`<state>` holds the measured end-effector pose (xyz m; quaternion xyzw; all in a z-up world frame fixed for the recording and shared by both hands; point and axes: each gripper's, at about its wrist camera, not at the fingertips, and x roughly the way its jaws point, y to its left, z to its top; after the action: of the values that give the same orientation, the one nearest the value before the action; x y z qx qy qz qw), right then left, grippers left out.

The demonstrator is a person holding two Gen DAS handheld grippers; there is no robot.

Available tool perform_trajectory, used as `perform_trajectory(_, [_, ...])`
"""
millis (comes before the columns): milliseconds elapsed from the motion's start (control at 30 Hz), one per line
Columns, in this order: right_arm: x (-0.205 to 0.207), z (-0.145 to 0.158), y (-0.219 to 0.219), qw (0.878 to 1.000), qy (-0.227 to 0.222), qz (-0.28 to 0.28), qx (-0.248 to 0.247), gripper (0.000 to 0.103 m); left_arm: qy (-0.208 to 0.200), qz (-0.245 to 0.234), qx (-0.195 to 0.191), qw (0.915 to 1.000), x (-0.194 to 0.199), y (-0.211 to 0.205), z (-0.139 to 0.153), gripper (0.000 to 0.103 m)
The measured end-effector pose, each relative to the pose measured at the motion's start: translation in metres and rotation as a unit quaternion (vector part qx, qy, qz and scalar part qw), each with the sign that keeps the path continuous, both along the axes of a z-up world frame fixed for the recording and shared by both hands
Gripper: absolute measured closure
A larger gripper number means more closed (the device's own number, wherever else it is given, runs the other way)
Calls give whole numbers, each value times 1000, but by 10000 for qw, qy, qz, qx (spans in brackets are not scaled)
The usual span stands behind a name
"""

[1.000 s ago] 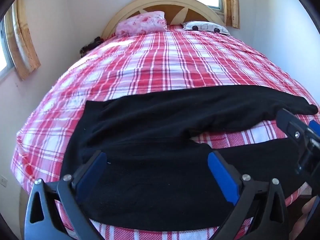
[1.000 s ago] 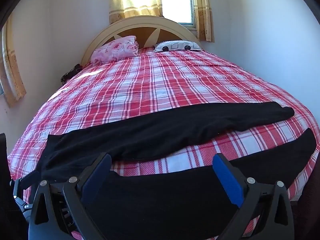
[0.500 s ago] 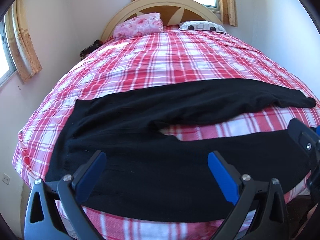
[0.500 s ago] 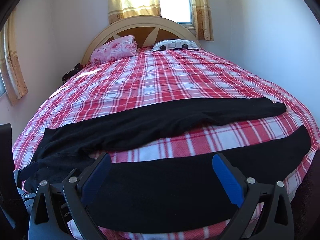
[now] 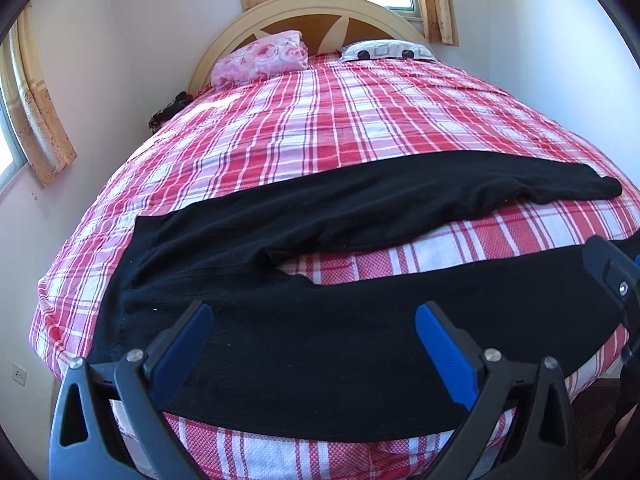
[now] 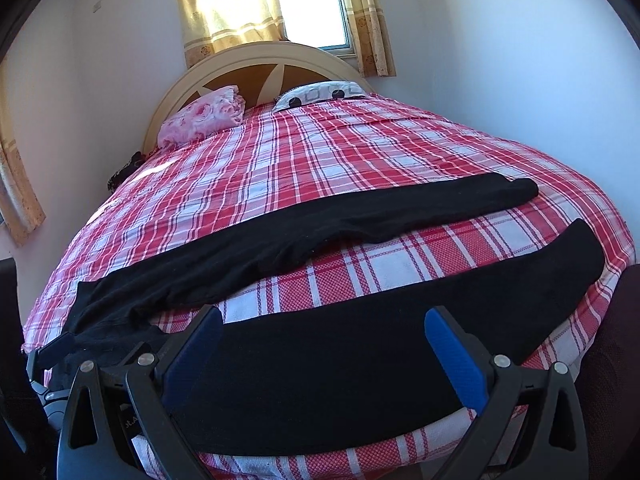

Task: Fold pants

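Observation:
Black pants (image 5: pixel 320 332) lie spread flat across the near end of the bed, waist at the left, both legs running to the right with a strip of sheet between them. They also show in the right wrist view (image 6: pixel 360 344). My left gripper (image 5: pixel 314 320) is open and empty, above the near leg close to the waist. My right gripper (image 6: pixel 324 320) is open and empty, above the middle of the near leg. The right gripper's fingers (image 5: pixel 612 276) show at the right edge of the left wrist view.
The bed has a red and white plaid sheet (image 5: pixel 340 120) and a curved headboard (image 6: pixel 264 64). A pink floral pillow (image 5: pixel 260 58) and a white patterned pillow (image 5: pixel 384 50) lie at the head. Walls stand close on both sides. A dark object (image 5: pixel 168 110) sits beside the bed.
Both grippers have drawn back and risen from the pants, so more of the bed's near edge and the whole pants show. Both stay open.

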<state>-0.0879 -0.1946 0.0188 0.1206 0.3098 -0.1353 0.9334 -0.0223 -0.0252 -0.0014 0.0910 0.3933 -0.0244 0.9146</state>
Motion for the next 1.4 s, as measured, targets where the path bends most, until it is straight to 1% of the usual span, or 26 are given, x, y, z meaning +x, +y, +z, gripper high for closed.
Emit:
perform_trajectory(200, [5, -4, -1, 10000, 22, 97, -7, 1, 33, 19, -56, 10000, 2, 2, -3, 0])
perform_trajectory(567, [9, -5, 3, 9999, 54, 97, -57, 1, 78, -10, -105, 9999, 3, 5, -5, 0])
perform_trajectory(1100, [16, -10, 9, 9997, 143, 170, -79, 1, 157, 68, -161, 9997, 7, 8, -10, 0])
perform_trajectory(1400, [21, -14, 10, 9995, 196, 212, -100, 1, 288, 159, -273, 9991, 15, 17, -17, 0])
